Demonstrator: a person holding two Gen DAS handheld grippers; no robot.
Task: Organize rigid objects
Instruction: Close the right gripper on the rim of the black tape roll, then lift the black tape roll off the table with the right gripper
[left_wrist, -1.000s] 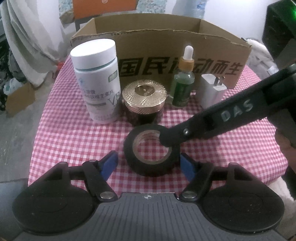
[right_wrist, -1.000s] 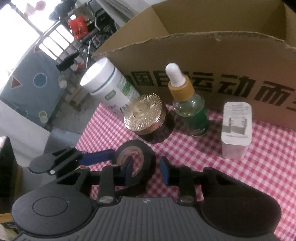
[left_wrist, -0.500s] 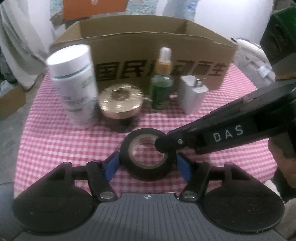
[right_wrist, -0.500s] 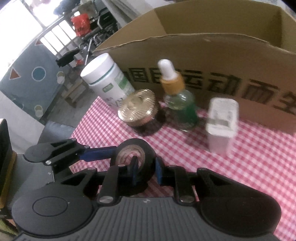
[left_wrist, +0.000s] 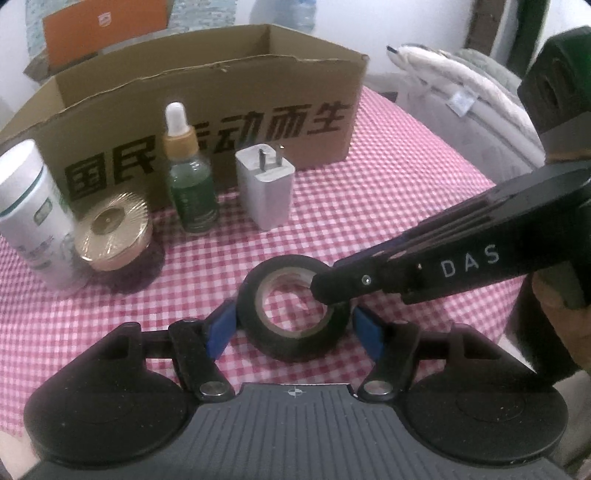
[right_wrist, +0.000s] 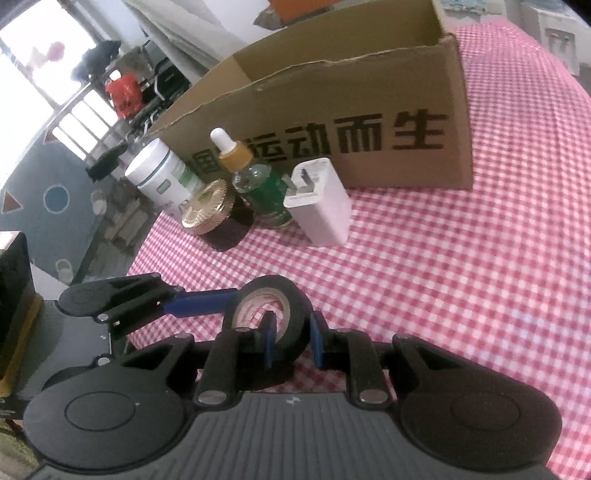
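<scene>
Left tool (left_wrist: 291, 326) spread around tape roll (left_wrist: 293, 319), jaws just reopened slightly, left pad touching, right pad just clear. Right tool (left_wrist: 325, 291) entering from 3 o'clock, pinching roll's wall. Cardboard box (left_wrist: 207, 110) at 12 o'clock.

Right tool (right_wrist: 291, 341) clamped on tape roll (right_wrist: 267, 314) wall, low on checkered surface (right_wrist: 443, 266); charger (right_wrist: 321, 203) at 12 o'clock.

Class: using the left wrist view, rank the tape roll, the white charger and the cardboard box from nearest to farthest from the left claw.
1. Tape roll: between the left claw's fingers.
2. White charger: standing beyond it, mid-table.
3. Cardboard box: behind the charger, at the back.
</scene>
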